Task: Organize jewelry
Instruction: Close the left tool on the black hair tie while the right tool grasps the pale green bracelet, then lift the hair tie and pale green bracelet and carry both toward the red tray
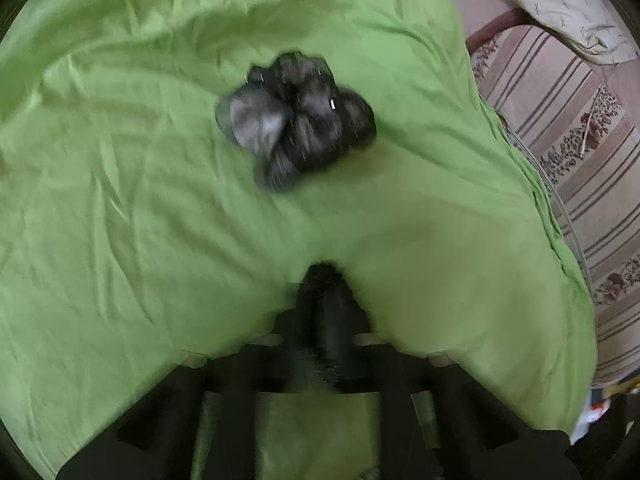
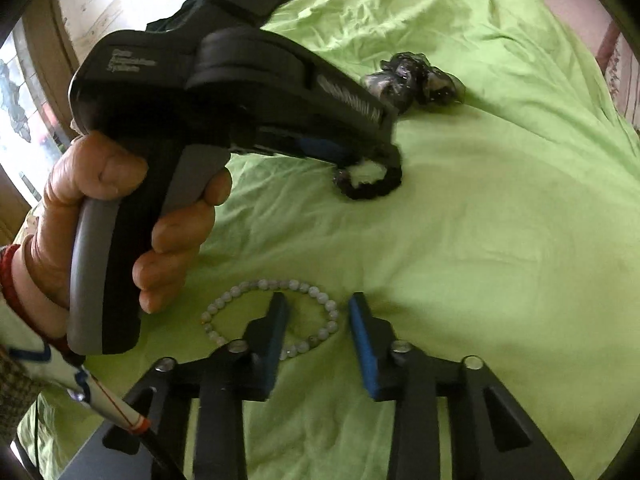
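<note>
A green bed sheet (image 2: 480,240) carries everything; the left tongs (image 2: 372,172) are clamped tight on a black scrunchie (image 2: 370,186) mid-bed; the right tongs (image 2: 318,312) stand narrowly parted astride a pale bead bracelet (image 2: 264,284) near the bed's front edge, pads not pressing; a dark gauzy hair tie (image 1: 296,120) lies beyond.

Two claws, one hand (image 2: 120,216), one green bedsheet (image 2: 480,240). One pale bead bracelet (image 2: 256,285) lay lower centre, one black scrunchie (image 2: 372,192) mid-frame, and one dark sheer scrunchie (image 2: 412,80) upper right.
</note>
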